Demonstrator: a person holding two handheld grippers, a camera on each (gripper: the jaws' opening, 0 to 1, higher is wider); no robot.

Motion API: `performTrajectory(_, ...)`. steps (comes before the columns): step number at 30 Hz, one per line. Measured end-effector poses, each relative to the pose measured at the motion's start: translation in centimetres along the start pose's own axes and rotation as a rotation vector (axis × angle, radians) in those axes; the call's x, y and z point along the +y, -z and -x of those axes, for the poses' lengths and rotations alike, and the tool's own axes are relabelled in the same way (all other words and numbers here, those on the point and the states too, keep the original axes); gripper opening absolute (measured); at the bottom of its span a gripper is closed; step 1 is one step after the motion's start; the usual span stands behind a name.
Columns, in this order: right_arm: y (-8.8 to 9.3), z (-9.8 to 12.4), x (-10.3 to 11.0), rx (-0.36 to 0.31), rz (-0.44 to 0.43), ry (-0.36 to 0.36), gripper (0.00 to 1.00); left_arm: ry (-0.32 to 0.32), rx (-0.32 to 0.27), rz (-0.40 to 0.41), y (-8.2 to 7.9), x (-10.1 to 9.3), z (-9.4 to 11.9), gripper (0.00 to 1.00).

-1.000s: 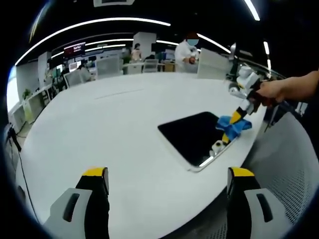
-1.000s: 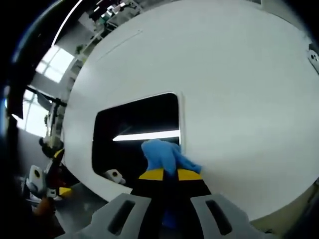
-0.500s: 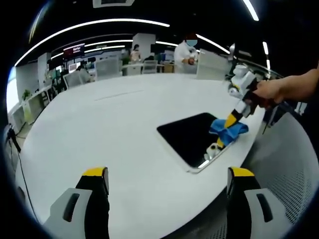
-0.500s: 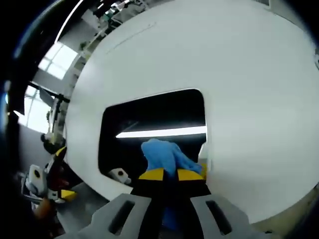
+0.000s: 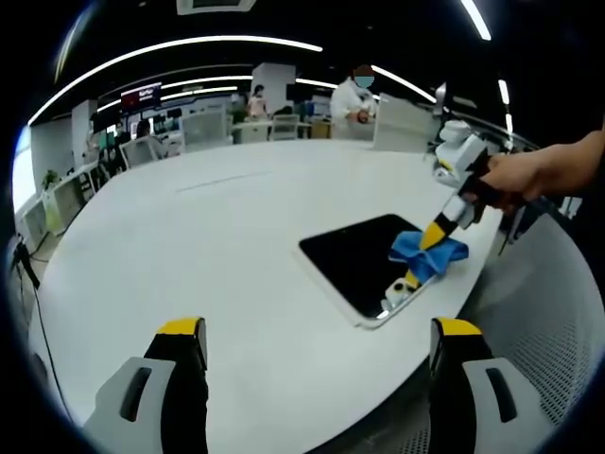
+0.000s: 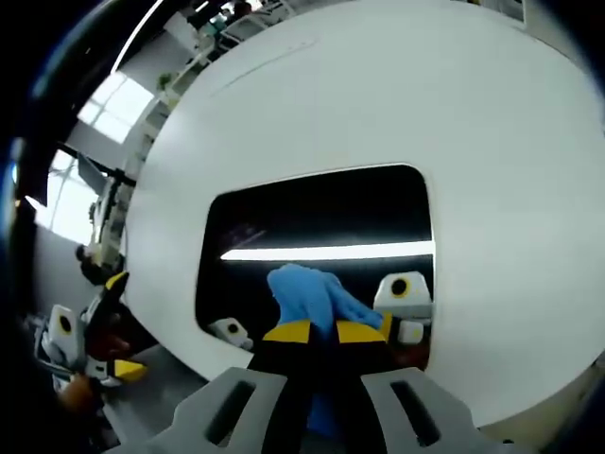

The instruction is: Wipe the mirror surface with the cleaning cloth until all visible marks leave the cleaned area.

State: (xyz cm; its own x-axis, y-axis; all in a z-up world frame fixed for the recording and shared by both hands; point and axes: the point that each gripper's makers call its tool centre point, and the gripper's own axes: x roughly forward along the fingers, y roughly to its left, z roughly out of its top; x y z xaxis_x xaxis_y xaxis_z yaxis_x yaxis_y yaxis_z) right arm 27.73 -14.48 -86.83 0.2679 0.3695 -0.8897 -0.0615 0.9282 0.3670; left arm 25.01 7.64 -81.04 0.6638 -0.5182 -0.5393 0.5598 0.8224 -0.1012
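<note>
The mirror (image 5: 364, 262) lies flat on the white table (image 5: 208, 246), close to the table's near right edge. The right gripper (image 6: 317, 333) holds the blue cleaning cloth (image 6: 307, 293) between jaws closed tight on it and presses the cloth onto the near part of the glass. In the left gripper view the same cloth (image 5: 428, 253) sits on the right end of the mirror, with the right gripper (image 5: 427, 238) angled down from a hand (image 5: 515, 177).

Progress: wiping appears to be under way. The dark glass reflects a ceiling light strip and part of the gripper itself; these reflections are not marks. A faint smudge seems to lie on the far left part of the glass (image 6: 241, 234), though the pictures are too soft to confirm it. By this reading, the far and left portions probably remain to be wiped, and completion cannot be judged from these views.

The left gripper (image 5: 317, 345) hovers above the near table edge, jaws wide apart and holding nothing, well apart from the mirror.

Surroundings: an open office with desks and chairs beyond the table, and a person in white (image 5: 354, 95) standing at the far side. Nothing on the table obstructs the cloth; the nearby table edge limits the stroke on the near side
</note>
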Motion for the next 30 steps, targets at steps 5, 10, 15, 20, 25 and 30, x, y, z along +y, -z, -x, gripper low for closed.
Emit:
performTrajectory(5,0.2,-0.3,0.9,0.004,0.016,-0.006,0.02,-0.001,-0.006,0.009,-0.1,0.1,0.0,0.98)
performTrajectory(10,0.3,-0.8,2.1,0.006,0.051,0.000,0.02,0.001,-0.005,0.008,-0.1,0.1,0.0,0.98)
performTrajectory(15,0.3,-1.3,3.3,-0.002,0.071,0.001,0.02,0.002,-0.006,0.006,-0.1,0.1,0.0,0.98)
performTrajectory(20,0.3,-1.7,4.3,-0.011,0.090,-0.005,0.02,0.000,-0.003,0.008,0.0,0.2,0.1,0.97)
performTrajectory(25,0.3,-2.0,4.9,0.013,0.128,0.004,0.03,-0.003,-0.003,0.004,-0.1,0.1,0.1,0.97)
performTrajectory(30,0.4,-2.2,5.4,0.020,0.152,0.007,0.03,-0.006,-0.001,0.003,0.0,0.1,0.1,0.97)
